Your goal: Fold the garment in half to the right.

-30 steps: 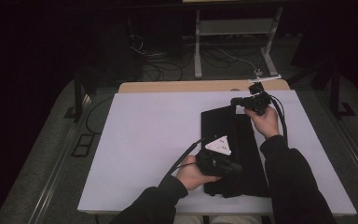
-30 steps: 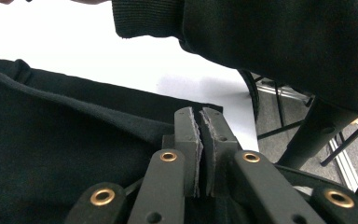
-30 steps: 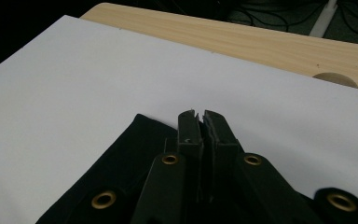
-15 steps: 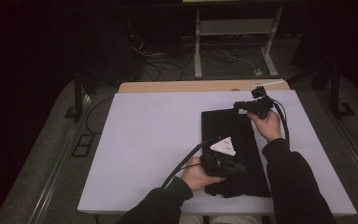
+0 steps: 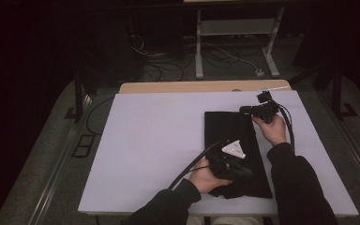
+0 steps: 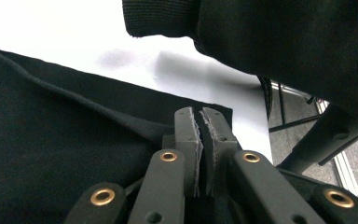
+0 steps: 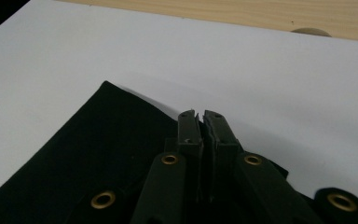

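Note:
A black cloth (image 5: 225,131) lies folded in a long strip on the right half of the white table (image 5: 154,140). My left gripper (image 5: 247,172) sits low over its near right part, jaws pressed together at the cloth's corner (image 6: 51,140), as the left gripper view (image 6: 203,114) shows. My right gripper (image 5: 242,110) is at the far right corner of the cloth (image 7: 98,154), jaws closed there too (image 7: 200,116), with fabric running under them. How much fabric sits between either pair of pads is hidden.
A wooden strip (image 5: 192,86) borders the table's far edge. A dark sleeve (image 6: 284,37) hangs over the near right corner. Beyond the table are a metal stand (image 5: 234,33) and floor cables (image 5: 150,51). White tabletop stretches to the left of the cloth.
Both hands have sunk toward the table. The right gripper came down onto the cloth's far corner, and the left one slid slightly right and nearer along the cloth.

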A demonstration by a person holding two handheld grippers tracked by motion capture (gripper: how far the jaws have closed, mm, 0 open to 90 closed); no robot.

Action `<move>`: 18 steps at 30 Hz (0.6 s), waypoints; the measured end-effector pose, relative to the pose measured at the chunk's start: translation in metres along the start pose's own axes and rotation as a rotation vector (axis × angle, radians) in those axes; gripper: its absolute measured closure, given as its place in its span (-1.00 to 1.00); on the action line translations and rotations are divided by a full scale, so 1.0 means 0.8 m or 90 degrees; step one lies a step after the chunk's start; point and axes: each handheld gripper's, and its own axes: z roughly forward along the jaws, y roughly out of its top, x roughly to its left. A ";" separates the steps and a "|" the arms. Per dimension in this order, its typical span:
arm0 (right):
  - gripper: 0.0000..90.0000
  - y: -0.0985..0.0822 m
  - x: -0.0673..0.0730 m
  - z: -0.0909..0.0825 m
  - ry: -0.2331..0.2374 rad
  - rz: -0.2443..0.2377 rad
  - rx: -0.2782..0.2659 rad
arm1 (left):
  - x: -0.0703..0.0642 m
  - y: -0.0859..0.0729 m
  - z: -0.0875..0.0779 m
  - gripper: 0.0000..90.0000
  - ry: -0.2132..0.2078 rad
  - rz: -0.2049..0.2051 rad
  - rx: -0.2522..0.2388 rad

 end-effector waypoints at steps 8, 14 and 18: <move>0.86 -0.008 -0.011 -0.001 -0.004 0.016 0.010 | 0.003 0.008 0.013 0.87 -0.008 -0.006 0.007; 0.62 -0.018 -0.017 -0.009 0.004 0.030 0.016 | 0.003 0.015 0.022 0.88 -0.009 -0.011 0.014; 0.23 -0.026 -0.022 -0.024 -0.008 0.039 0.007 | 0.001 0.020 0.030 0.89 -0.013 -0.008 0.024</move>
